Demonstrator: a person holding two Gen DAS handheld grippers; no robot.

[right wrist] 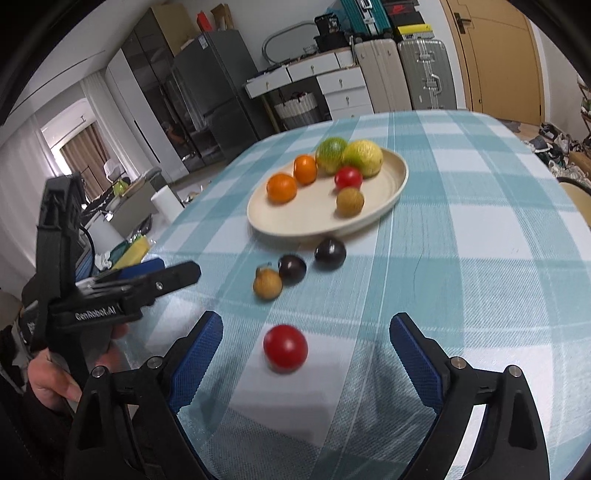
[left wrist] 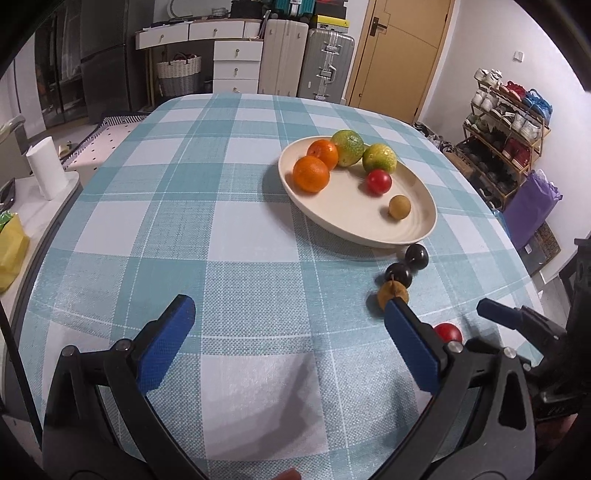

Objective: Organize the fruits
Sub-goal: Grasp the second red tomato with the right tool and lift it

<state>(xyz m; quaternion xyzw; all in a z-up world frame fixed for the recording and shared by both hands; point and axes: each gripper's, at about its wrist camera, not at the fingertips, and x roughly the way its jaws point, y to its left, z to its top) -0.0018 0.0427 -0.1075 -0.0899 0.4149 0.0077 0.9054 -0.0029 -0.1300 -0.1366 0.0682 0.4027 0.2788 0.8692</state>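
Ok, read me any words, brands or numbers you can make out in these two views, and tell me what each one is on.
"GenRobot.AI": white lettering on the black body of the left gripper, seen in the right wrist view.
Label on the dark box above the drawers: too small and blurred to read.
Markings on the black and yellow box above the suitcases: unreadable.
Nothing else is legible.

Left gripper (left wrist: 288,314) black-framed, blue ribbed pads, silver screws, right gripper (right wrist: 306,328) matched, white "GenRobot.AI" lettering showed

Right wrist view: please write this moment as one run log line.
right tool: open | red fruit: on cloth, between fingers, untouched | plate: six fruits
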